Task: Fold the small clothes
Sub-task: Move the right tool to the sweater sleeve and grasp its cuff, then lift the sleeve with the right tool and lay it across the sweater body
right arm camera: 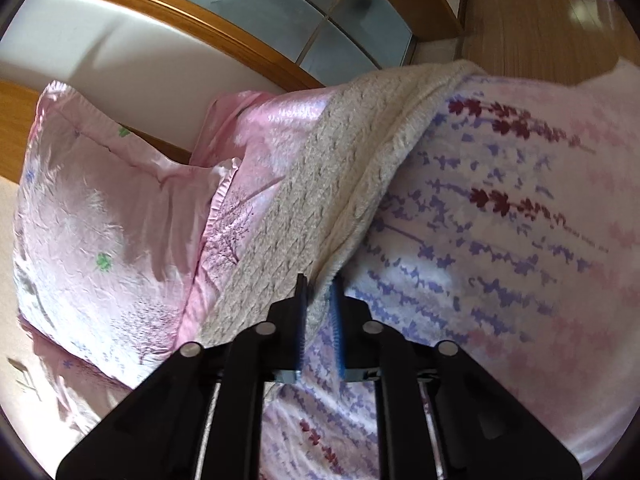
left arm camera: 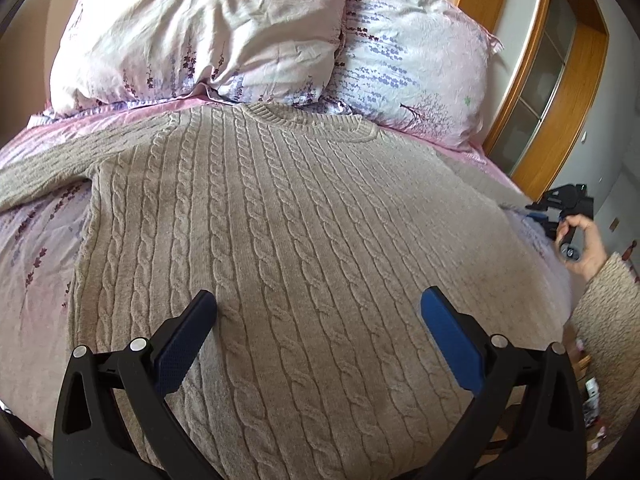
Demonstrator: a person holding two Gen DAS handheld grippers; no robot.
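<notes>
One sweater [left arm camera: 280,220] lies flat on the bed [left arm camera: 36,280], front up, with its neck close to the two pillows [left arm camera: 200,28]. One sleeve [right arm camera: 332,184] runs out from the sweater toward the edge of the bed. The right tool [right arm camera: 319,292] is pinched tight on the edge of that sleeve, and the knit sits between its two blue pads [right arm camera: 338,312]. The left tool [left arm camera: 320,308] hangs over the bottom part of the sweater with its two sides spread wide, and it holds nothing. From the left camera, the right hand [left arm camera: 580,248] shows at the far side of the sweater, wrapped around its tool. The sweater looks thick, soft and floppy. It will bend and sag where it is lifted, so it will not keep its shape in the air. The knit looks rough, so it should not slip out of the pads. It looks a bit heavy for cloth, and it could stretch if pulled hard. Good spots to grab are the sleeve edge and the bottom hem, where the cloth is easy to pinch.
</notes>
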